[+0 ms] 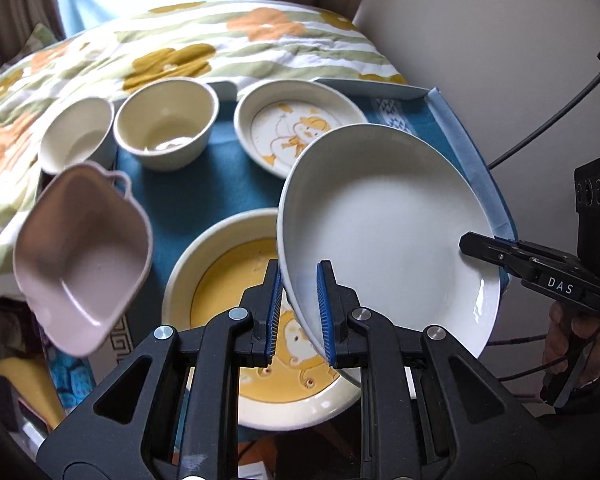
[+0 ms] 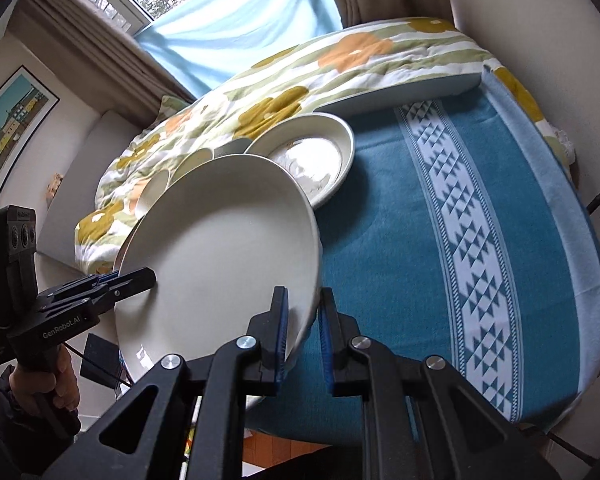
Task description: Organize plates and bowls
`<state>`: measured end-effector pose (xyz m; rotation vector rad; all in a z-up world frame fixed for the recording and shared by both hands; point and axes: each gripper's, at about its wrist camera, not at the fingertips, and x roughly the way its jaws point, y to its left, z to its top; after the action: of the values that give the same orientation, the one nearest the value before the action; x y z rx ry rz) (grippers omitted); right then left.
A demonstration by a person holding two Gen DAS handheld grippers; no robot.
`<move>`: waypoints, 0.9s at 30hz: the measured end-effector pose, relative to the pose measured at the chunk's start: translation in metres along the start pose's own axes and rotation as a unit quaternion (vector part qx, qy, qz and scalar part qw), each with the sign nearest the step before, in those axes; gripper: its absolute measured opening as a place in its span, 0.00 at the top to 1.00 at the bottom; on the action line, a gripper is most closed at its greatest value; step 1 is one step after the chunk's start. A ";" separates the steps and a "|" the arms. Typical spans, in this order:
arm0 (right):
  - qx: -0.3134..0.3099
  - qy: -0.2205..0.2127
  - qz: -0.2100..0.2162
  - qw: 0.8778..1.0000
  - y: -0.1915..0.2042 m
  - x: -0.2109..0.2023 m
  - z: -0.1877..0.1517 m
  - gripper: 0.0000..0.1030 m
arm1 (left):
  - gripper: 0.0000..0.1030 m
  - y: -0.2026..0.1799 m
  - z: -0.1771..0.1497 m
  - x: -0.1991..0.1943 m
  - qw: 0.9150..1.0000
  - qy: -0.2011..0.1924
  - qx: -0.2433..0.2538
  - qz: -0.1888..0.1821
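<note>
Gripping the white plate (image 1: 384,236) by its rim, the left claw (image 1: 299,312) clamps at 6 o'clock, the right claw (image 2: 303,338) likewise; the plate hangs tilted, face up-left, above the yellow dish (image 1: 224,280) on the blue-clothed counter (image 2: 400,240).

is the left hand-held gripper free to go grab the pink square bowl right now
Probably not: the left hand-held gripper is shut on the white plate's rim, and so is the right hand-held gripper. The pink square bowl sits unobstructed.
</note>
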<state>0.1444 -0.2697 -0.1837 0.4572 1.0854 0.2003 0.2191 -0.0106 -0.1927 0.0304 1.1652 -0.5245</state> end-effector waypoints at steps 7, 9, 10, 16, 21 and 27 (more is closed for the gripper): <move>-0.052 0.046 0.017 0.997 0.014 0.048 -0.016 0.87 | 0.85 0.038 -0.046 0.014 0.997 0.008 -0.076 0.019; -0.069 0.051 0.020 0.996 0.019 0.059 -0.016 0.87 | 0.85 0.043 -0.057 0.022 0.996 0.012 -0.090 0.026; -0.079 0.052 0.019 0.995 0.022 0.063 -0.016 0.87 | 0.85 0.046 -0.059 0.025 0.995 0.013 -0.094 0.030; -0.125 0.057 0.010 0.990 0.037 0.075 -0.012 0.87 | 0.85 0.057 -0.072 0.042 0.992 0.023 -0.115 0.048; -0.136 0.060 0.005 0.989 0.040 0.078 -0.012 0.87 | 0.85 0.054 -0.076 0.047 0.992 0.022 -0.112 0.063; -0.147 0.060 -0.009 0.987 0.040 0.079 -0.011 0.87 | 0.85 0.044 -0.073 0.056 0.991 0.027 -0.089 0.093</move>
<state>0.1739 -0.2018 -0.2338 0.1724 1.1554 0.3691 0.1898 0.0279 -0.2820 -0.0007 1.2453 -0.2556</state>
